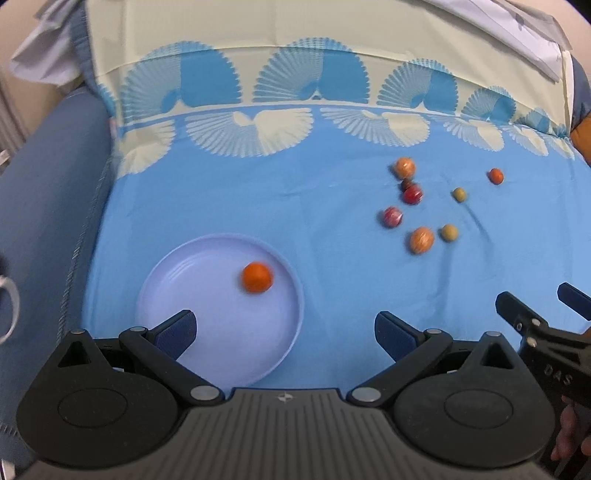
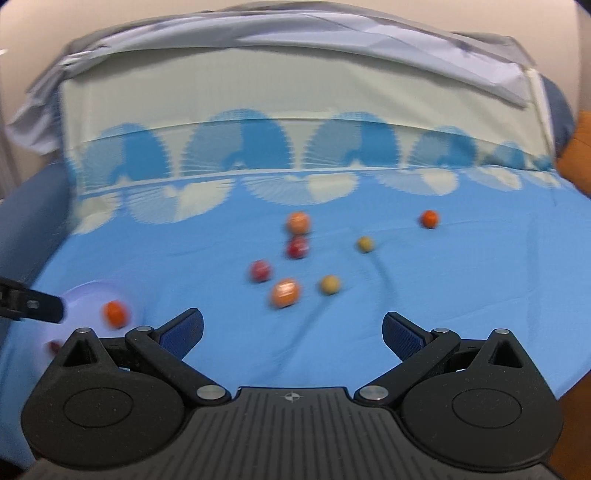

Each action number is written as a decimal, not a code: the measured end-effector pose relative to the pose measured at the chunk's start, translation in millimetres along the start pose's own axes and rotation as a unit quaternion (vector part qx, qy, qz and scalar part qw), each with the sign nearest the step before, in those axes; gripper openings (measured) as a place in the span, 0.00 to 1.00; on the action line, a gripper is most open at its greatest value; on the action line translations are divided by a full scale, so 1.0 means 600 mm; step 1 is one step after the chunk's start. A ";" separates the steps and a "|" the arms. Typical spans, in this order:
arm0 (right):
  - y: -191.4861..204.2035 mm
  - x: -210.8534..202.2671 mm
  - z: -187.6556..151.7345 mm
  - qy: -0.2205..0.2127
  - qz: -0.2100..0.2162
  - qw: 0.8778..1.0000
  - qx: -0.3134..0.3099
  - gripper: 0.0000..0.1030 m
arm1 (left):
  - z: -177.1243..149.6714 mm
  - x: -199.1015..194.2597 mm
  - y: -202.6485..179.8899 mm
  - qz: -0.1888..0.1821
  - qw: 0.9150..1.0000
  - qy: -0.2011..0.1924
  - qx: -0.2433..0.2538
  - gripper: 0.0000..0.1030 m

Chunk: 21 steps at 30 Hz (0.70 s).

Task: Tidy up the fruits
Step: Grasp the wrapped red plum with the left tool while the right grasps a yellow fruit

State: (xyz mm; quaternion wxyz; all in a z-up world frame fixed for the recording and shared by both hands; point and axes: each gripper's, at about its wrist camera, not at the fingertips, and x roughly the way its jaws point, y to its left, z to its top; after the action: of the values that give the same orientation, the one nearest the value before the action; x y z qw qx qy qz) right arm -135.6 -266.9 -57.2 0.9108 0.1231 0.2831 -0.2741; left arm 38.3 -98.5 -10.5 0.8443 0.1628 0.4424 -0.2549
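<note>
A lilac plate (image 1: 177, 280) lies on the blue cloth at the near left and holds one orange fruit (image 1: 257, 277). Several small fruits lie loose to the right: orange-pink ones (image 1: 421, 240) (image 1: 405, 168), red ones (image 1: 412, 194) (image 1: 392, 216), yellow-green ones (image 1: 448, 232) (image 1: 459, 194) and a small orange one (image 1: 495, 175). My left gripper (image 1: 284, 332) is open and empty over the plate's near right rim. My right gripper (image 2: 291, 332) is open and empty, short of the nearest loose fruit (image 2: 284, 292). The plate (image 2: 86, 295) and its fruit (image 2: 115, 313) show blurred at the left of the right wrist view.
The cloth (image 1: 258, 199) covers a blue sofa seat; the arm (image 1: 48, 192) rises at the left and the covered backrest (image 1: 295, 33) stands behind. An orange cushion (image 2: 576, 155) sits at the far right. The right gripper's fingers (image 1: 532, 317) show at the left view's right edge.
</note>
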 end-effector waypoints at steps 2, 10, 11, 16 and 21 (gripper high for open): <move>-0.027 0.036 0.012 0.003 -0.017 1.000 0.017 0.99 | 0.028 0.026 -0.020 -0.008 1.000 0.003 0.007 1.00; -0.113 0.218 0.055 -0.006 -0.080 0.996 0.037 0.99 | 0.129 0.178 -0.104 -0.028 0.999 0.021 0.030 1.00; -0.122 0.239 0.060 -0.006 -0.079 0.996 0.038 0.99 | 0.139 0.200 -0.111 -0.035 0.999 0.029 0.026 1.00; -0.153 0.365 0.073 0.004 -0.084 0.996 0.020 0.99 | 0.183 0.305 -0.166 -0.056 0.997 0.061 0.010 1.00; -0.158 0.444 0.084 0.007 -0.073 0.997 -0.001 0.99 | 0.209 0.386 -0.214 -0.059 0.995 0.079 0.029 1.00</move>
State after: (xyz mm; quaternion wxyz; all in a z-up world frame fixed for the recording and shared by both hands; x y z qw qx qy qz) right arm 16.7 -478.0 -178.5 0.8866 0.1030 0.2976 -0.3389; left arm 158.5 -332.6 -139.5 0.7850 0.1803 0.5093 -0.3030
